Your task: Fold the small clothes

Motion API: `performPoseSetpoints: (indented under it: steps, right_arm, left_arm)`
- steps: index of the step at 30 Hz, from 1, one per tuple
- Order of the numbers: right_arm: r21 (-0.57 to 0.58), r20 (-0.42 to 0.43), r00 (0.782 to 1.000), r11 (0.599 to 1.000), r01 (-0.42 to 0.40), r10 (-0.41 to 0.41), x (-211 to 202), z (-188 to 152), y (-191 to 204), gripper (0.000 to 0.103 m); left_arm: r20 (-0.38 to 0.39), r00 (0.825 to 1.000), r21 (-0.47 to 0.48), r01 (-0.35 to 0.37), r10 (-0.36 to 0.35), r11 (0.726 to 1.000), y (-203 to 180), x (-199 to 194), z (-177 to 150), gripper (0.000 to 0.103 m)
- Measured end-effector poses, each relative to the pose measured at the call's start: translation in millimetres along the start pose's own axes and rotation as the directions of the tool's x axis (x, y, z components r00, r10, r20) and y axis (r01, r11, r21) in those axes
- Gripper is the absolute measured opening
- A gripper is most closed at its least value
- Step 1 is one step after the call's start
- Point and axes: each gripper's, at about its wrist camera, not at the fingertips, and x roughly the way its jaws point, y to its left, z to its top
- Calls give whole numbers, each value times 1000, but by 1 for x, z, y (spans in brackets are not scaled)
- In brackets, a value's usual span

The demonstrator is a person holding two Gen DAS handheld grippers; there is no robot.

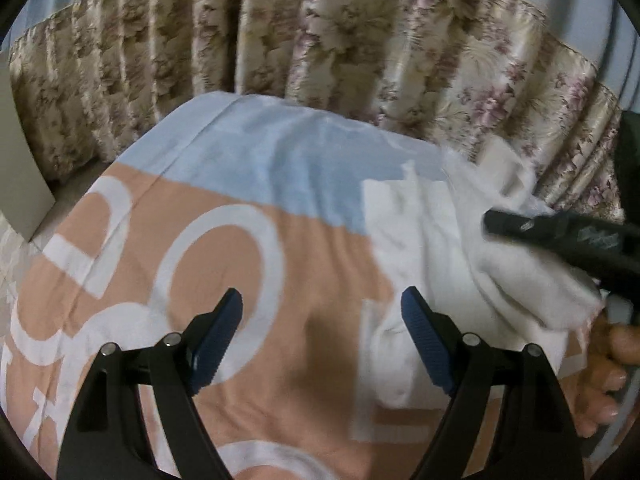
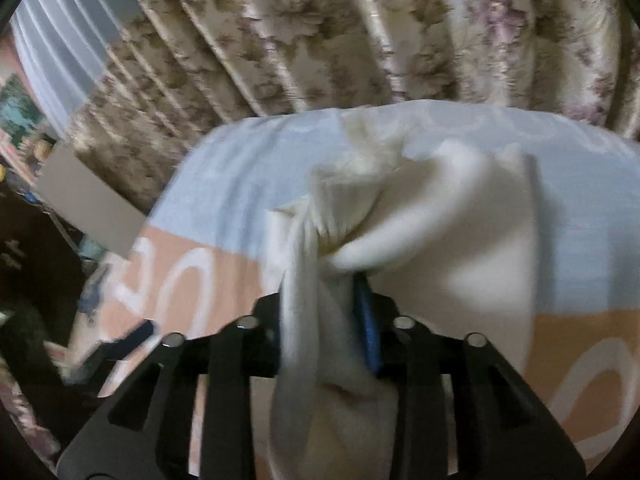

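Note:
A small white garment (image 1: 516,264) lies bunched at the right of the peach, blue and white bedsheet (image 1: 280,264). My left gripper (image 1: 322,312) is open and empty above the sheet, left of the garment. My right gripper (image 2: 340,292) is shut on the white garment (image 2: 440,240), a bunched fold pinched between its blue pads, the cloth draping over the jaws and spreading onto the sheet (image 2: 224,184). The right gripper also shows in the left wrist view (image 1: 560,236) as a black arm lying on the garment. The left gripper's blue tip (image 2: 136,334) shows at the lower left of the right wrist view.
A floral curtain (image 1: 320,40) hangs behind the bed, also in the right wrist view (image 2: 320,32). A hand (image 1: 608,372) shows at the lower right. A grey board (image 2: 88,208) and dark clutter stand at the left.

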Motion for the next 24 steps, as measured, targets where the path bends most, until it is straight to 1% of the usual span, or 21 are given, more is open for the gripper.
performPoseSetpoints:
  steps: [2, 4, 6, 8, 11, 12, 13, 15, 18, 21, 23, 24]
  right_arm:
    - [-8, 28, 999, 999, -41, 41, -14, -2, 6, 38]
    - [-14, 69, 997, 999, -40, 41, -32, -3, 6, 38]
    - [-8, 112, 993, 1000, -26, 27, -53, -4, -2, 38]
    - [-5, 138, 990, 1000, 9, -8, -68, -5, -14, 38]
    - [14, 140, 988, 998, 58, -59, -81, -14, -37, 38]
    - [24, 139, 988, 998, 64, -67, -84, -19, -45, 38]
    - [35, 137, 988, 997, 66, -70, -88, -24, -54, 38]
    - [61, 124, 989, 995, 77, -85, -93, -38, -71, 41]
    - [67, 101, 990, 993, 97, -104, -95, -56, -83, 41]
    - [73, 92, 990, 992, 99, -105, -100, -69, -90, 42]
    - [77, 88, 989, 991, 111, -117, -99, -77, -94, 44]
    - [80, 84, 989, 991, 111, -118, -98, -80, -95, 46]
  left_arm:
    - [2, 1000, -5, -4, 4, 1000, 7, -3, -3, 82]
    - [3, 1000, -10, 10, -10, 1000, 9, -7, -5, 82]
    - [7, 1000, 0, 29, -29, 1000, 4, -10, -7, 82]
    - [13, 999, 16, 46, -46, 999, -6, -12, -7, 82]
    - [18, 995, 43, 101, -102, 994, -28, -17, -8, 82]
    - [20, 992, 60, 127, -128, 990, -39, -17, -7, 82]
    - [20, 990, 72, 137, -139, 988, -45, -17, -7, 82]
    - [14, 986, 113, 166, -168, 980, -63, -14, -7, 82]
    - [-4, 988, 151, 152, -153, 977, -78, -1, -6, 82]
    - [-37, 982, 142, 187, -183, 972, -85, 12, -7, 81]
    - [-45, 980, 151, 196, -191, 969, -90, 19, -9, 67]
    - [-58, 979, 161, 200, -193, 966, -92, 22, -10, 47]
